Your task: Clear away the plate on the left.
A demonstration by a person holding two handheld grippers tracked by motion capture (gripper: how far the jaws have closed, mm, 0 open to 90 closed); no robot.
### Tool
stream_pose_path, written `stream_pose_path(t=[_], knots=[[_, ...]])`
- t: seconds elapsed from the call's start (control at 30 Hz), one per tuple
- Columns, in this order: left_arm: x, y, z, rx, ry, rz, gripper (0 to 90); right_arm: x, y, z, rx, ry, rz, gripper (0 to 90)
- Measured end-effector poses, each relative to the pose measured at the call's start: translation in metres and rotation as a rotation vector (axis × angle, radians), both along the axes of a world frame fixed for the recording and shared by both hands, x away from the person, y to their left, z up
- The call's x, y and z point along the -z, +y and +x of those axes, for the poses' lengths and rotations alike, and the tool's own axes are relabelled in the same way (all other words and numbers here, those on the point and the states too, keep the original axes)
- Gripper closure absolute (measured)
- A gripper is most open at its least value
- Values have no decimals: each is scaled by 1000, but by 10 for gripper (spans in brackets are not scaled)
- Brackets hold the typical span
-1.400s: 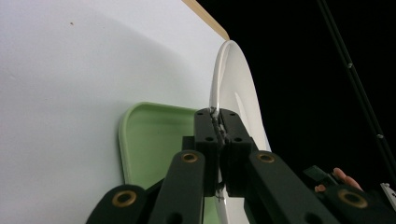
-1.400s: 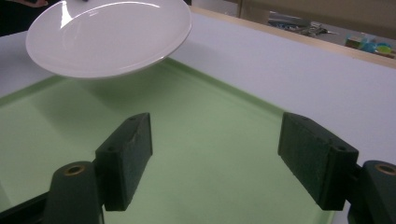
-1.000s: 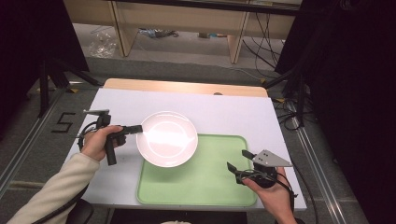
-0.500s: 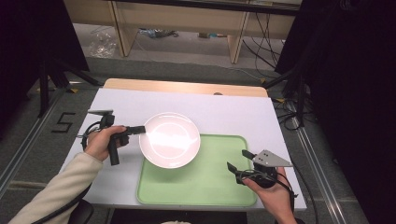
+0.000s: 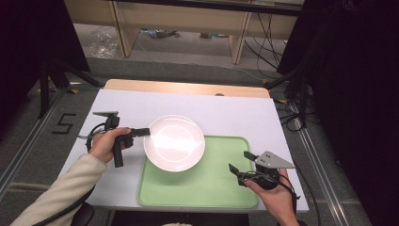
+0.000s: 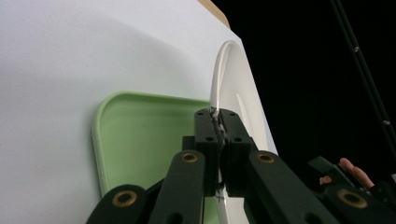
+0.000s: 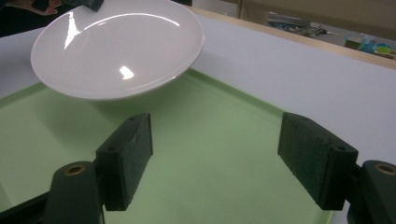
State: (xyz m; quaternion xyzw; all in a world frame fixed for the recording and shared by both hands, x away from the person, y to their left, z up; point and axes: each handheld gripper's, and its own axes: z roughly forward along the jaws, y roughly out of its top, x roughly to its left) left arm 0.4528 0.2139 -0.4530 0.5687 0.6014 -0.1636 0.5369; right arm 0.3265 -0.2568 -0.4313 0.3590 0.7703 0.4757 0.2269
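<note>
A white plate (image 5: 174, 142) hangs in the air over the far left corner of the green tray (image 5: 211, 183), held by its left rim. My left gripper (image 5: 145, 133) is shut on that rim; in the left gripper view its two jaws pinch the edge of the plate (image 6: 233, 84), which stands on edge there, with the tray (image 6: 135, 135) behind it. My right gripper (image 5: 239, 162) rests at the tray's right side, open, nothing between its jaws. In the right gripper view the plate (image 7: 116, 51) floats above the tray (image 7: 210, 154) ahead of the spread pads.
The tray lies on a white table (image 5: 235, 113) near its front edge. A wooden strip (image 5: 188, 88) runs along the far edge. Cables and stands line the floor at both sides.
The left gripper has carried the plate a little to the right, farther over the tray. The right gripper has stayed where it was.
</note>
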Motion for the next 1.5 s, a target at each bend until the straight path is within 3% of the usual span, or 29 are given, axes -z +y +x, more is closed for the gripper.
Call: stream_pose_path(t=[0.1, 0.17, 0.4, 1.1, 1.4, 1.43, 1.47, 1.5], knots=[[1, -2, 0, 18, 2, -5, 869, 0, 0, 0, 0, 0, 0, 271], [3, -4, 1, 15, -7, 16, 869, 0, 0, 0, 0, 0, -1, 272], [4, -9, 0, 32, 12, 6, 869, 0, 0, 0, -1, -5, -4, 272], [12, -18, -1, 67, 51, 46, 854, 0, 0, -1, -1, 16, 5, 272], [13, -18, -1, 89, 56, 106, 861, 0, 0, -1, -2, 7, 1, 272], [14, -18, -1, 97, 50, 120, 863, 0, 0, -1, -2, 11, 0, 271], [16, -16, 0, 126, 16, 148, 864, 0, 0, -1, -1, 15, 2, 271], [16, -16, 0, 126, 16, 148, 867, 0, 0, -1, -1, 15, 2, 271]])
